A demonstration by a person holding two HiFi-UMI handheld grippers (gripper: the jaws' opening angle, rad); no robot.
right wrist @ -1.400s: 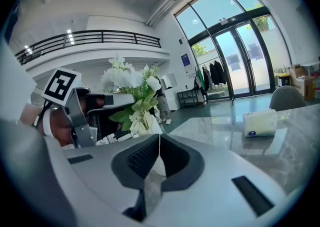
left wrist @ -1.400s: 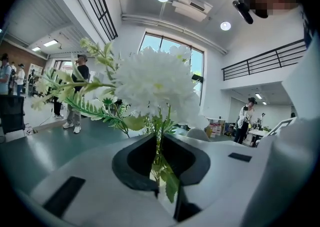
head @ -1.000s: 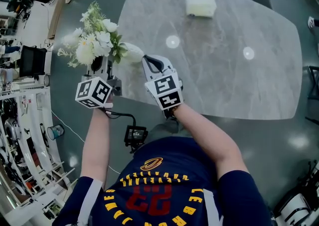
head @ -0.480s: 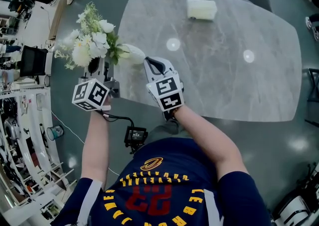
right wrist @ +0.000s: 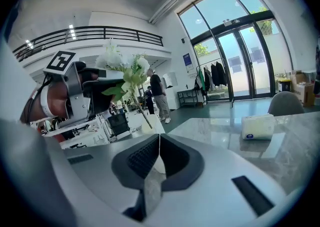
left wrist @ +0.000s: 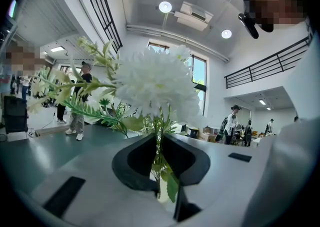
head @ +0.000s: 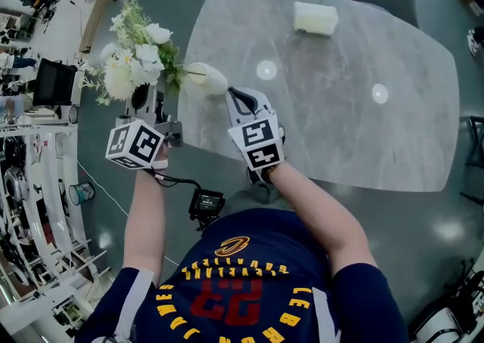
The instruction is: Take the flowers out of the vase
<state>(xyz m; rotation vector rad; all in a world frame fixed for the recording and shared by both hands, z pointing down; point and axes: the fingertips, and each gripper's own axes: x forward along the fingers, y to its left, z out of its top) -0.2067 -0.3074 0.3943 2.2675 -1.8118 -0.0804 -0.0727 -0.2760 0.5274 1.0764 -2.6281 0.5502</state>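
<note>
Marble table [head: 340, 107] ahead; your shirt [head: 227, 296] reads 23. Your left gripper [head: 145, 98] is pinched narrow on the flowers [head: 136, 62], held off the table's left edge. Your right gripper [head: 236, 97] is clamped on the white vase [head: 209, 77], which one stem still reaches. A tissue pack [head: 315, 18] lies at the far side.

Bright, even light from ceiling lamps [left wrist: 165, 7] above the left gripper [left wrist: 159, 138]; lamp glare on the table [head: 340, 137]; fisheye-bent, dark-cornered edges in both gripper views.
</note>
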